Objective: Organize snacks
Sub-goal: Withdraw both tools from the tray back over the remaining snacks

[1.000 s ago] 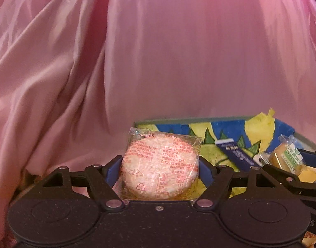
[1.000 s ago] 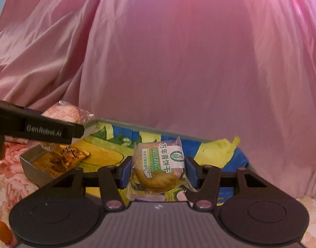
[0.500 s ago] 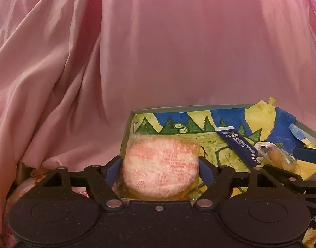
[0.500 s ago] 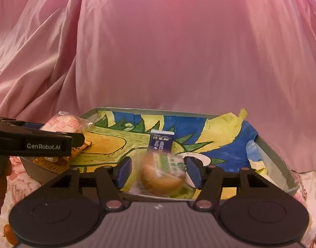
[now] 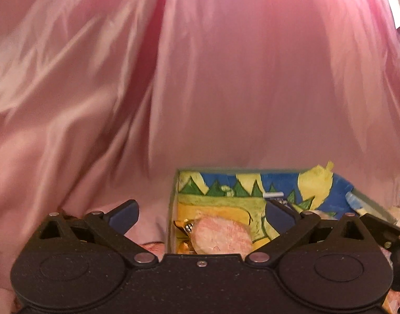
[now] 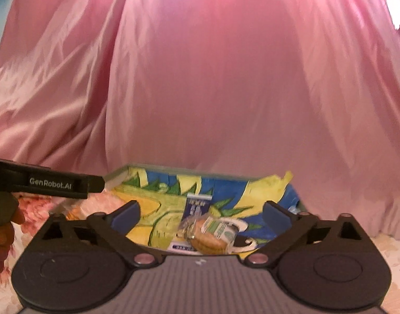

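A shallow box [image 5: 173,209] with a painted blue, yellow and green lining lies on the flowered cloth; it also shows in the right wrist view [image 6: 116,176]. My left gripper [image 5: 200,212] is open over its left end. The round pink-wrapped cake [image 5: 220,238] lies in the box below it, on a gold packet [image 5: 182,225]. My right gripper [image 6: 201,213] is open above the box's middle. The green-labelled biscuit pack [image 6: 213,235] lies in the box below it, next to a blue-and-white sachet [image 6: 197,206].
Pink satin cloth [image 6: 213,91] hangs behind the box and fills the background. The left gripper's arm [image 6: 48,183] reaches in from the left in the right wrist view. Flowered tablecloth [image 6: 388,251] lies around the box.
Both grippers have opened. The pink-wrapped cake and the biscuit pack have dropped out of the fingers into the box. Both grippers have pulled back a little.
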Action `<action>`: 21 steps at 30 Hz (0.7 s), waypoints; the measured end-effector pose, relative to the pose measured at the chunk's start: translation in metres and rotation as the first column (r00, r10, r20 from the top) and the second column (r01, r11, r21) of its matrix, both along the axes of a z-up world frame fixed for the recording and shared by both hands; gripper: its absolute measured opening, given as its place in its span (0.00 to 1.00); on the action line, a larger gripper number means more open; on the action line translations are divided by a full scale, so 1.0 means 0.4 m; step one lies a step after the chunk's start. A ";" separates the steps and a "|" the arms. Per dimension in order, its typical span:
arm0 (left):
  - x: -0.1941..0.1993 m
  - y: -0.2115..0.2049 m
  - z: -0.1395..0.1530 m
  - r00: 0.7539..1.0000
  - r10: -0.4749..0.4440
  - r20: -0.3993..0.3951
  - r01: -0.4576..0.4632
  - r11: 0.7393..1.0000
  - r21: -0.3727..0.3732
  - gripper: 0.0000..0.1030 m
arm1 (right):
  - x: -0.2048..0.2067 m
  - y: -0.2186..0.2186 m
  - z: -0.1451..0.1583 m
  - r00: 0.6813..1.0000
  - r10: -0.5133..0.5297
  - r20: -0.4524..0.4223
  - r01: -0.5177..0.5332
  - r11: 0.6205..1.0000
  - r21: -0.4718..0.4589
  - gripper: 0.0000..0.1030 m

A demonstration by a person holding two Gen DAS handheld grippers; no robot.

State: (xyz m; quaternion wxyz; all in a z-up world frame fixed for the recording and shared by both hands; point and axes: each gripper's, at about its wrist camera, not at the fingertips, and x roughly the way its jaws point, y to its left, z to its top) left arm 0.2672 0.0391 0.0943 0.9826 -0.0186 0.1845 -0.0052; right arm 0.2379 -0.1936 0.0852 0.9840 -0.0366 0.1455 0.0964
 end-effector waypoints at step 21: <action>-0.336 0.013 -0.050 0.999 -0.027 0.024 0.027 0.999 -0.020 0.99 | -0.305 -0.078 0.049 0.989 -0.024 0.149 0.023 1.000 0.003 1.00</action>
